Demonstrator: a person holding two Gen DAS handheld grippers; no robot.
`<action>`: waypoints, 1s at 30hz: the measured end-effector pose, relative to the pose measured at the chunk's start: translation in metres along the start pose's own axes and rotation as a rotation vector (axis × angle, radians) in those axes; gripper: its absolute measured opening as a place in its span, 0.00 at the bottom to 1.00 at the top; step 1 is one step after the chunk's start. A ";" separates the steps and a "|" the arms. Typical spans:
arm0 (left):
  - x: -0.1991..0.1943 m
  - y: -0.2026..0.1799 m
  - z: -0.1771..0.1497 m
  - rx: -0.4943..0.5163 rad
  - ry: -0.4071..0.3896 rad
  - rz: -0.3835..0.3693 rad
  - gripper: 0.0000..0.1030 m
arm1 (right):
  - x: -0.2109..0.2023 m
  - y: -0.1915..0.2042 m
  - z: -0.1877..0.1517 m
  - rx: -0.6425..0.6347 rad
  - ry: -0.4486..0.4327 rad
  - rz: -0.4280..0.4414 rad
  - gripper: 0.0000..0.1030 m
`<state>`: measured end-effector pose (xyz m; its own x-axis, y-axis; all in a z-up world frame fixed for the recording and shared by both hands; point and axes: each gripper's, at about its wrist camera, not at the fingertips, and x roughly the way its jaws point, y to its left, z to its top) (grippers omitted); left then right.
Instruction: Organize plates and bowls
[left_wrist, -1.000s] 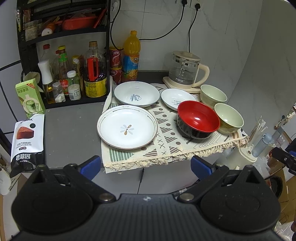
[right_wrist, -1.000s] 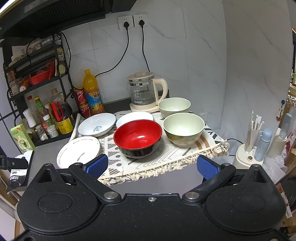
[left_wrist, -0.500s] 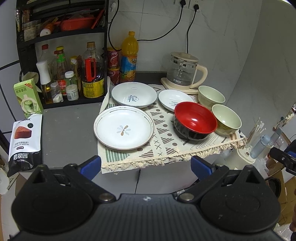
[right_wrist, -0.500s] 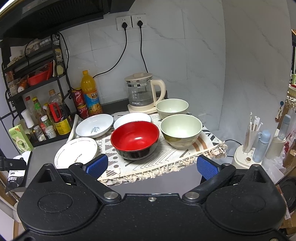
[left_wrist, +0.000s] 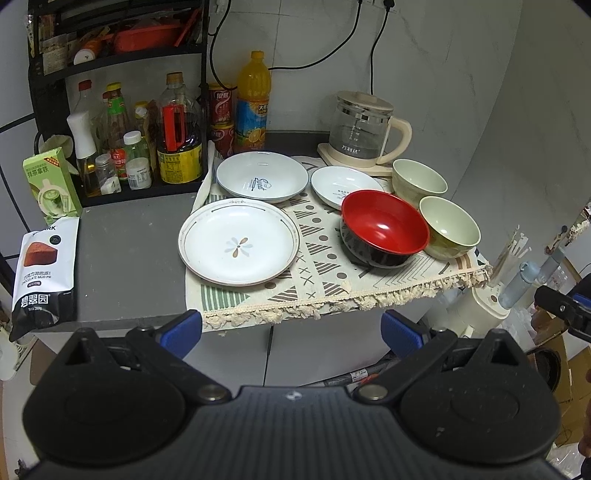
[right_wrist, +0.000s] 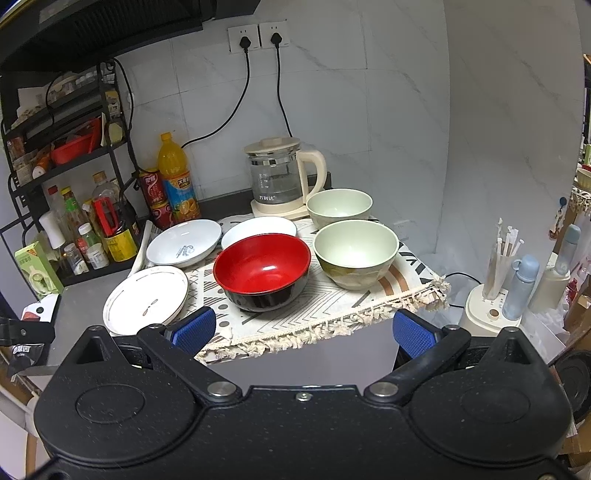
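On a patterned cloth lie a flat white plate with a flower, a deeper white plate, a small white dish, a red-and-black bowl and two pale green bowls, one nearer and one farther. My left gripper is open and empty, in front of the counter edge. My right gripper is open and empty, in front of the cloth's fringe.
A glass kettle stands behind the dishes. A black rack with bottles, an orange drink bottle and cans stand at the back left. A carton and a snack bag lie left.
Both grippers have shifted only slightly; the dishes sit a little lower and leftward in the views. Nothing on the counter has moved.
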<state>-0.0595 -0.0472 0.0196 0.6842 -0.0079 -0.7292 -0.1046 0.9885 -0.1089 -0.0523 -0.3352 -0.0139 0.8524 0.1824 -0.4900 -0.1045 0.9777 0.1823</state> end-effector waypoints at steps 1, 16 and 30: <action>0.001 -0.001 0.001 0.004 0.003 0.001 0.99 | 0.001 0.000 0.000 -0.009 0.003 -0.003 1.00; 0.077 -0.029 0.048 0.051 0.048 -0.041 0.99 | 0.049 -0.026 0.007 0.031 0.116 -0.017 1.00; 0.166 -0.055 0.109 0.091 0.091 -0.098 0.98 | 0.126 -0.051 0.037 0.046 0.166 -0.093 1.00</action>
<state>0.1383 -0.0864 -0.0223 0.6190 -0.1143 -0.7770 0.0278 0.9919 -0.1237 0.0792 -0.3665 -0.0531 0.7608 0.1098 -0.6396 -0.0025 0.9861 0.1662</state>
